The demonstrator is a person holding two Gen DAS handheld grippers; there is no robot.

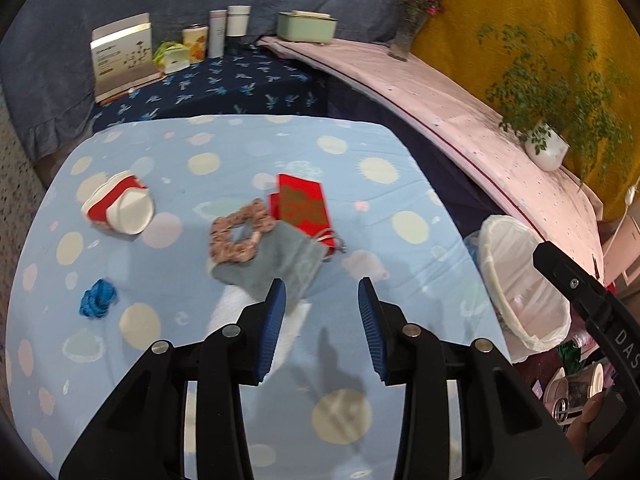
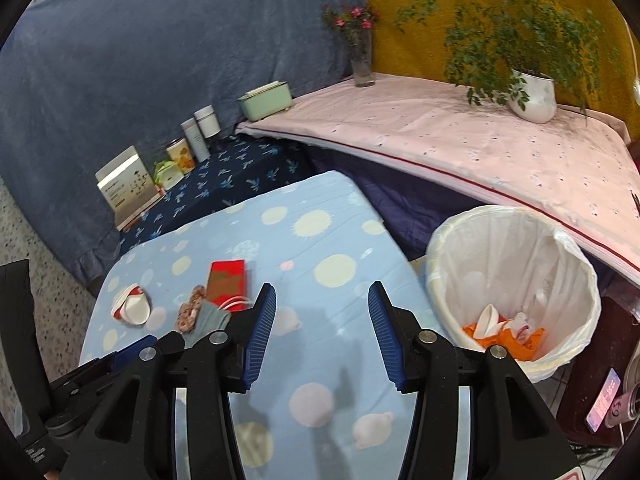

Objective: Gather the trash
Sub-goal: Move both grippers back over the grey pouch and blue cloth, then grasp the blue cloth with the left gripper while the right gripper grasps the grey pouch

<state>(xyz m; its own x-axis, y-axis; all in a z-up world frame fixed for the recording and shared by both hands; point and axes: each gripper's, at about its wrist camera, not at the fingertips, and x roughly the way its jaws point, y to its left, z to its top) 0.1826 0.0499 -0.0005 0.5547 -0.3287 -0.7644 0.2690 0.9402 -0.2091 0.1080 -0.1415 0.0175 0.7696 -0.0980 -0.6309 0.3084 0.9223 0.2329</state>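
Landmark: lined trash bin (image 2: pixel 512 280), standing off the right edge of the spotted blue table (image 1: pixel 240 400).

Left gripper (image 1: pixel 322 300): jaws partway apart, nothing between the pads; it hangs over the table, left of the bin.

Right gripper (image 2: pixel 322 304): jaws partway apart, empty; just left of the bin.

In the bin: orange scraps and white crumpled pieces (image 2: pixel 504 332) at the bottom.

On the table, all left of the bin: crushed red-and-white paper cup (image 1: pixel 120 208), farthest from it; blue crumpled scrap (image 1: pixel 98 298), also far; pink scrunchie (image 1: pixel 240 236) resting on a grey cloth pouch (image 1: pixel 280 268); red envelope (image 1: pixel 304 208) touching the pouch, nearest the bin.
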